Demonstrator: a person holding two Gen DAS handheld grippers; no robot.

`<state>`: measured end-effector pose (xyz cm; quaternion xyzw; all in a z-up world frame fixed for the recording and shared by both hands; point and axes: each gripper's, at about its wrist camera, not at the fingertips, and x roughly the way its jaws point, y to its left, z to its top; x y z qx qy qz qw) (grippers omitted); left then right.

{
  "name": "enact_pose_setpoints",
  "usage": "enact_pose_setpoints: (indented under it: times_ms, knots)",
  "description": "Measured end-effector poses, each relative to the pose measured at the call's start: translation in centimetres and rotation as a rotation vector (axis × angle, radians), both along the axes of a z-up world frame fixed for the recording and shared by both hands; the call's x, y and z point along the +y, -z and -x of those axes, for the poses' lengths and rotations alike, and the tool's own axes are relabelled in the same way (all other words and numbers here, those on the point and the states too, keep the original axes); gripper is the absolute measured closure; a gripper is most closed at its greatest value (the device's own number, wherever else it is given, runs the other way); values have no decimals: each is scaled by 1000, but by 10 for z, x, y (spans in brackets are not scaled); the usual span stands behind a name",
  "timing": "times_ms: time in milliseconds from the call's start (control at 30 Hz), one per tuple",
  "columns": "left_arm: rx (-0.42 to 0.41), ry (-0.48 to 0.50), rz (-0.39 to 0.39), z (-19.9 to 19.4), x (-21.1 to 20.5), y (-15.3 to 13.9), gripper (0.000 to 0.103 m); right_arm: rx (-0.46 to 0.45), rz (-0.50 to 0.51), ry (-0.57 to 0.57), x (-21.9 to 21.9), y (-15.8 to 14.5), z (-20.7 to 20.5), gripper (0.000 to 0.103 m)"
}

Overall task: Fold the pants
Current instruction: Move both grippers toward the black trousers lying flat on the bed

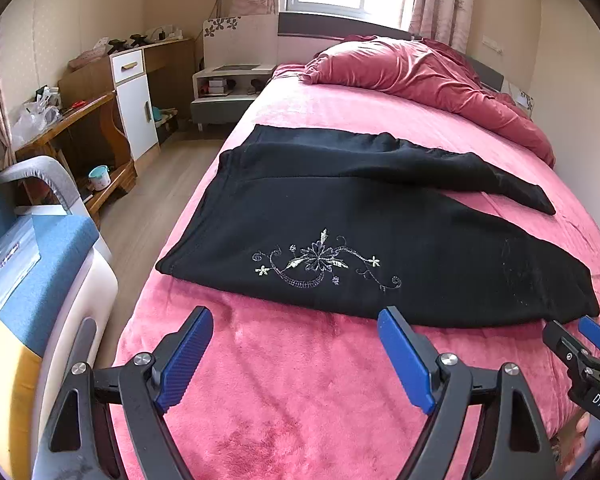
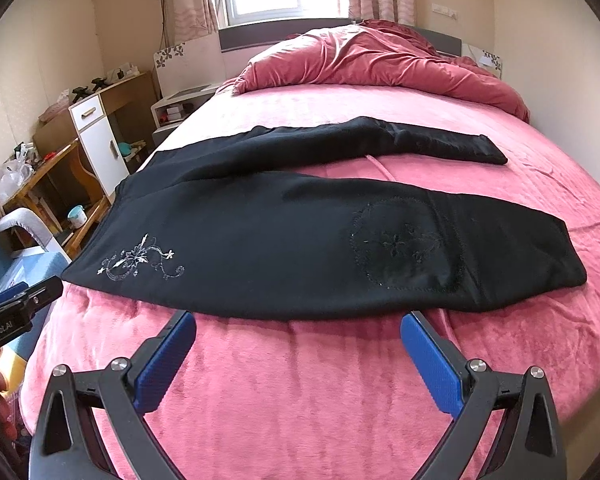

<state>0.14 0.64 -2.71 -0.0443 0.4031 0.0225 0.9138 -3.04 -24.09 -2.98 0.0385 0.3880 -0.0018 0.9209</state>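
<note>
Hovering short of the fabric: both claws sit over bare pink bed blanket [image 1: 284,380], just at the near edge of the black pants [image 1: 340,220], touching nothing.

Left claw [image 1: 296,354] jaws wide, nothing between them. Right claw [image 2: 300,360] also wide and empty. Both angled down toward the near hem line, side by side, which reads as a staged two-point pickup.

Pants lie crosswise on the bed, waistband toward the left bed edge by the embroidered flower [image 1: 320,260], legs running to the right. Near leg flat and mostly smooth; far leg [image 2: 420,140] splayed away from it, pink showing in the gap between them. So not yet folded; legs are unstacked.

Probable reason for this placement: one claw per end of the near leg's long edge, so it can be lifted evenly and laid over the far leg without bunching. Left claw lines up near the flower, right one nearer the round stitched patch [image 2: 404,244].

Risks: plush blanket may get pinched with the fabric; waist end sits at the bed edge and could slide off.

Rumpled red duvet [image 2: 380,60] at the headboard is well clear.
</note>
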Motion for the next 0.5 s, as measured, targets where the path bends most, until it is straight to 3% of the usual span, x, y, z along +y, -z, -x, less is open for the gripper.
enact_pose_setpoints:
  times_ms: [500]
  knots:
    - [12, 3, -4, -1, -2, 2, 17, 1, 1, 13, -4, 2, 0, 0]
